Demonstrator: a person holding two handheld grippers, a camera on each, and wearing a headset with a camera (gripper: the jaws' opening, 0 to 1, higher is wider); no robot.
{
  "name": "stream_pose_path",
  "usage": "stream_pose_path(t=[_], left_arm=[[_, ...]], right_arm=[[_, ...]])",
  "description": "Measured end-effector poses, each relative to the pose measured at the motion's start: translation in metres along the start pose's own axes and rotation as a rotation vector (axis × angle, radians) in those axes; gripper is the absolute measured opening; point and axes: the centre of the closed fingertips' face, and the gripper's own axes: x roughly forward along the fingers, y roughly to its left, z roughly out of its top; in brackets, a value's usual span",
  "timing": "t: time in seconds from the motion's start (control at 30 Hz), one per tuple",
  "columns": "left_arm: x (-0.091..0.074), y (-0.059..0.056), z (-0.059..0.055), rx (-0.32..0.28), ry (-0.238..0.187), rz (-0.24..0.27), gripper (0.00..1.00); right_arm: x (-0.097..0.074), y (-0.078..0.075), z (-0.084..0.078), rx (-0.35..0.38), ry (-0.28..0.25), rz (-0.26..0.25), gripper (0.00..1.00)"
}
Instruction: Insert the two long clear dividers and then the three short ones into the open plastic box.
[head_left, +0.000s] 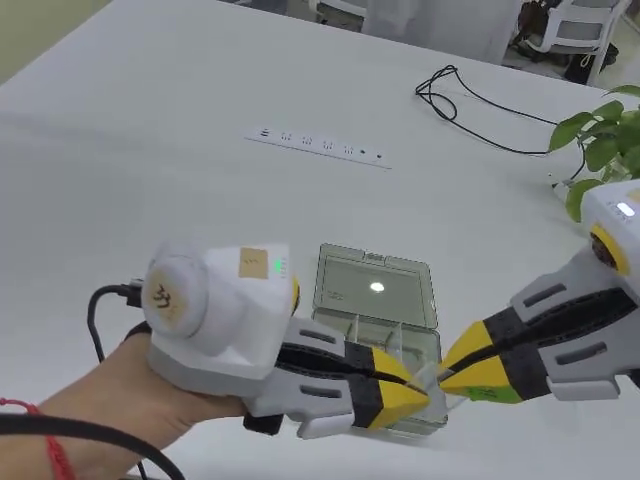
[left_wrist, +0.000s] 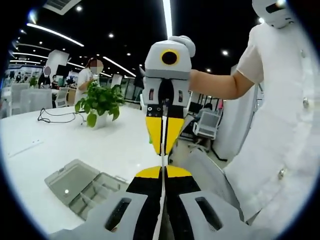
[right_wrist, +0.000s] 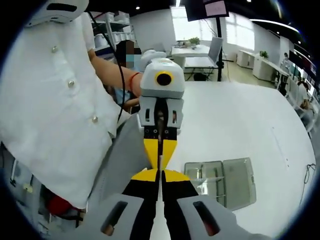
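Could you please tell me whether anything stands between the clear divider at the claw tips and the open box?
Nothing visible does. The left claw and right claw pinch the clear divider between their tips, over the open box. The claws hide the box's near edge, so I cannot vouch for that part.

White desk (head_left: 150, 120) under left hand-held gripper (head_left: 420, 392). Beyond it, white power strip (head_left: 318, 146) and looped black cable (head_left: 470, 100); potted plant (head_left: 600, 130) far right. Office chairs (head_left: 585, 30) behind. Dark ceiling, strip lights (left_wrist: 167, 20), bright windows (right_wrist: 227, 30).
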Motion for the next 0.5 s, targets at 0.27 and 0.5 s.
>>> stream_pose_path(t=[0.27,0.5], left_arm=[[-0.0008,-0.0003,-0.0024,0.000,0.002,0.004,0.00],[-0.0021,0.0014,-0.0060,0.002,0.009,0.016,0.00]], right_arm=[[0.0033,0.0023,0.0004,-0.008,-0.004,0.011,0.03],[0.0068,0.0022,-0.0008,-0.019,0.005,0.009,0.03]])
